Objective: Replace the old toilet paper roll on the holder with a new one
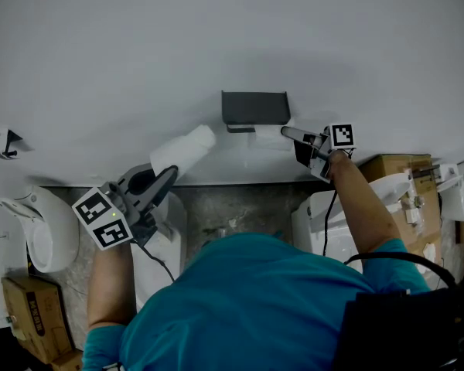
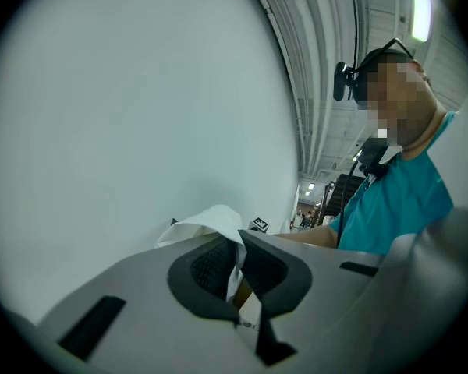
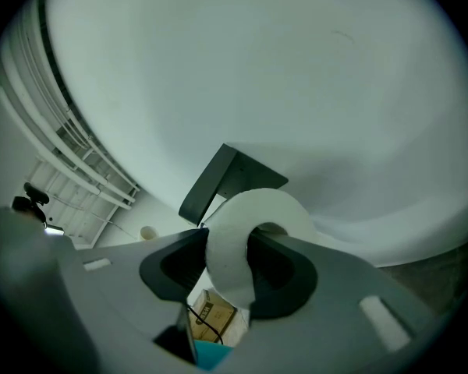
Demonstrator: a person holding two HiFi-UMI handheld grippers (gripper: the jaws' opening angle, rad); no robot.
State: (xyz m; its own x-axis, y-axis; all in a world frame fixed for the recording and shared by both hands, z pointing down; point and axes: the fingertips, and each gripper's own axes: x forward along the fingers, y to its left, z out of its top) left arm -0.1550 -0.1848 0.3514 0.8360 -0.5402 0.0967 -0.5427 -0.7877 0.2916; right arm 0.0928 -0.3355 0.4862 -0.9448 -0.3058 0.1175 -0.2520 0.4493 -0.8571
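Note:
A dark grey holder (image 1: pixel 254 107) is fixed to the white wall; in the right gripper view the holder (image 3: pixel 218 179) sits just behind the roll. My right gripper (image 1: pixel 288 134) is shut on a white toilet paper roll (image 1: pixel 267 137) just below the holder's right end. One jaw sits in the core hole and the other outside, clamping the roll (image 3: pixel 242 213) wall in my right gripper (image 3: pixel 248 248). Lower left, my left gripper (image 1: pixel 170 173) is shut on the loose paper of a white wrapped bundle (image 1: pixel 184 150). A thin white paper fold (image 2: pixel 212 223) is pinched in my left gripper (image 2: pixel 235 248).
White ceramic fixtures stand along the wall below: one at the left (image 1: pixel 40 230), others at the right (image 1: pixel 387 188). Cardboard boxes sit at lower left (image 1: pixel 27 308) and right (image 1: pixel 406 168). A small black bracket (image 1: pixel 6 141) hangs on the wall at far left.

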